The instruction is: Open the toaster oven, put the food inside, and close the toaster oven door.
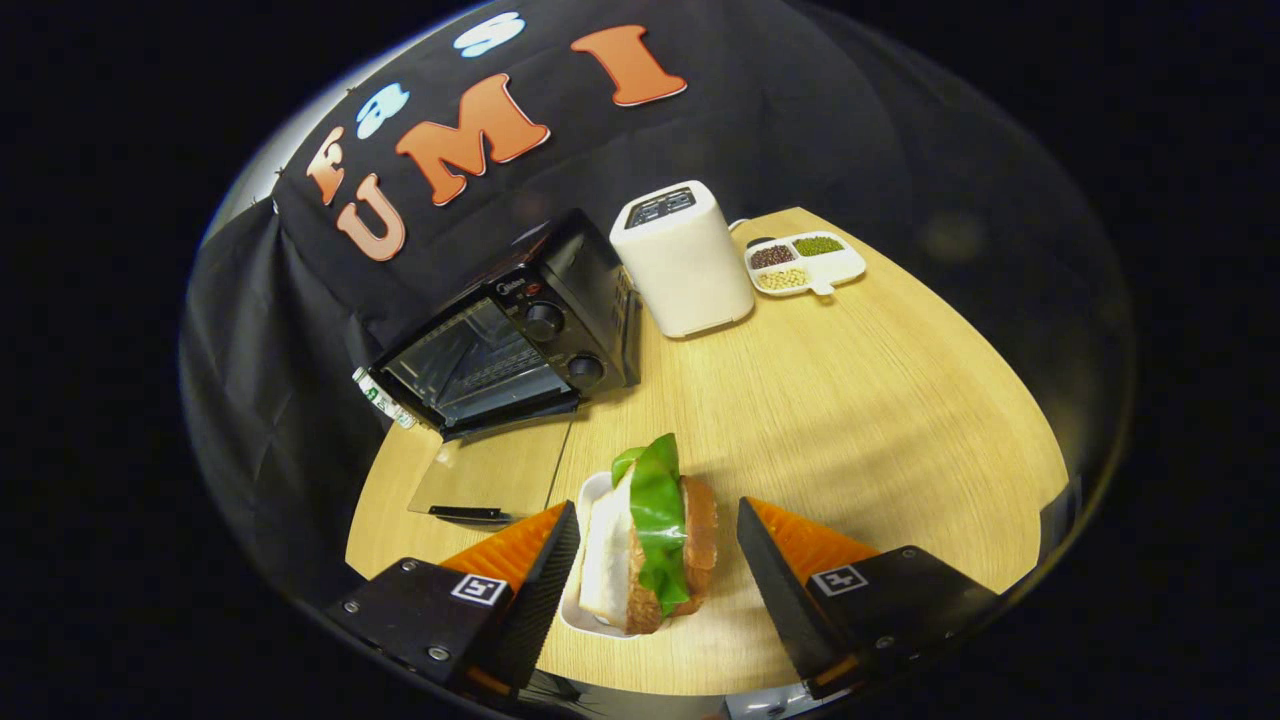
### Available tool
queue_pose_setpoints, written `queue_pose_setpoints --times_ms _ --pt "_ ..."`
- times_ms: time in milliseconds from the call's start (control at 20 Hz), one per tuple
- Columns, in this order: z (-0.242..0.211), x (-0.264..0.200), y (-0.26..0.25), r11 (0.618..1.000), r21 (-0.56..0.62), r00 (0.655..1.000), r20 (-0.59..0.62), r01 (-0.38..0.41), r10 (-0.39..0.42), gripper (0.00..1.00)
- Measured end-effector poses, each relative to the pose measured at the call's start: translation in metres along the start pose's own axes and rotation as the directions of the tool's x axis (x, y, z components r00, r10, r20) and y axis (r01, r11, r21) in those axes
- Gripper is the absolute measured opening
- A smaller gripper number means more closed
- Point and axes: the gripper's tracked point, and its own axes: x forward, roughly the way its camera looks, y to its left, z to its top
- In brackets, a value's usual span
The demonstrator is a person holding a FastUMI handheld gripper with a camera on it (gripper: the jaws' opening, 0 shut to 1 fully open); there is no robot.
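Tongs (658,545) spread around sandwich (650,545) on dish (590,612), toaster oven (510,345) door down

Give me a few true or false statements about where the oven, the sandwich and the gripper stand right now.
1. The black toaster oven's glass door lies folded down open. True.
2. The sandwich with green lettuce is already inside the oven. False: it sits between the gripper's fingers, on a small white plate.
3. The fingers press on the sandwich. False: gaps show on both sides.
4. A white toaster stands beside the oven. True.
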Motion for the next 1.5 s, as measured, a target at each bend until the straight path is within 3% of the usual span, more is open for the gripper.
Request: queue_pose_setpoints --times_ms 200,450,550,1100,1500 --pt "-0.012 0.007 0.003 0.995 0.091 0.997 -0.067 -0.034 0.04 0.76" --pt "-0.004 0.002 0.007 0.978 0.2 0.997 -0.048 -0.055 0.065 0.39" --pt "0.0 -0.003 0.006 0.978 0.205 0.999 -0.027 -0.038 0.045 0.34" --pt "0.058 -0.037 0.063 0.958 0.239 0.977 0.18 -0.157 0.115 0.31" --pt "0.061 0.005 0.146 0.926 0.254 0.952 0.2 -0.281 0.234 0.31"
